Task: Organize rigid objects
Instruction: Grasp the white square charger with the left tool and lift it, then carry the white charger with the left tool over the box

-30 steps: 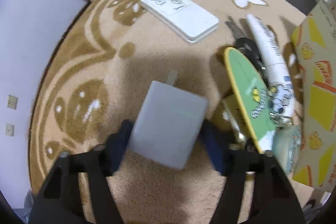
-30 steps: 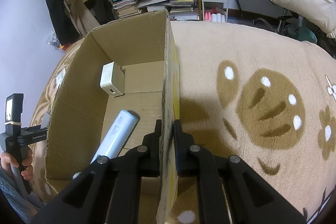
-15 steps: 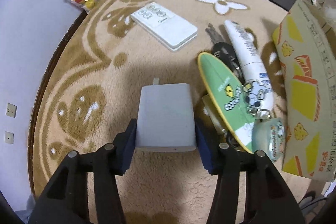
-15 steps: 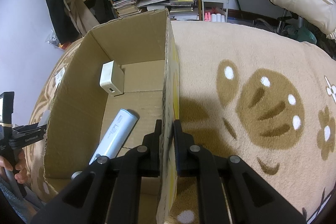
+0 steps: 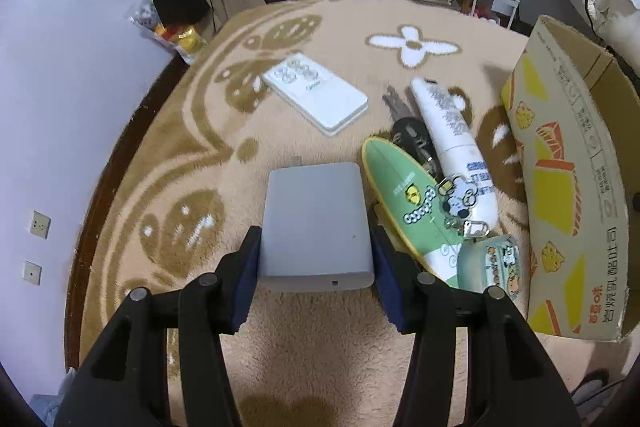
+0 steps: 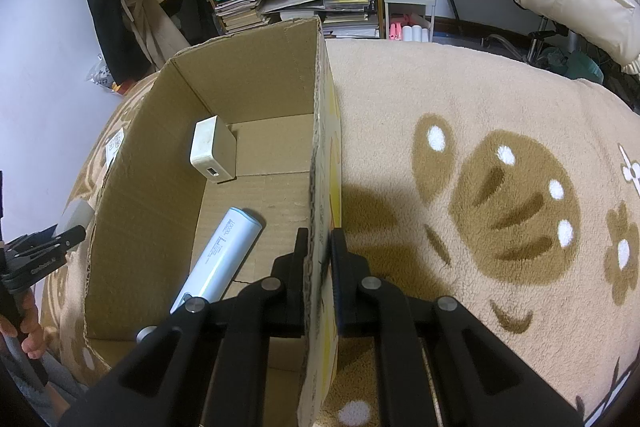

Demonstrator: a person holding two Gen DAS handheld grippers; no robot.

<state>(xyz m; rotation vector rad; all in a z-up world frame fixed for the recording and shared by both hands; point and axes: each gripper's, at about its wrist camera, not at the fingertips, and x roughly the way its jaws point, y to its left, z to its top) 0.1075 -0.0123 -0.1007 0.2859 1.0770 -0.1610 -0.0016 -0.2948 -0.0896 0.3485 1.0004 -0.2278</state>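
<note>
Grey charger block (image 5: 316, 223) sits clamped between the blue pads of my left gripper (image 5: 316, 259), lifted clear of the beige rug (image 5: 200, 307), with a metal prong just showing at its far end. From the right wrist view I can see the same block (image 6: 76, 213) held just outside the left wall of the cardboard box (image 6: 132, 211).

My right gripper (image 6: 320, 247) is pinched tight on the box's right wall, holding it steady. Inside the box already lie a white adapter cube (image 6: 212, 155), standing near the far corner, and a pale blue power bank (image 6: 224, 255) lying flat on the floor of the box.

I judge this to be the carry step: the block is picked up and not yet over the opening. Next I need to raise it above the left rim, bring it across, and let go over the bare cardboard between the two items.

Left on the rug near the box are a white remote (image 5: 316, 93), a white tube (image 5: 452, 147), a green oval tag (image 5: 408, 203), dark keys (image 5: 408, 131) and a small round case (image 5: 490, 263), so sorting is well short of finished.
</note>
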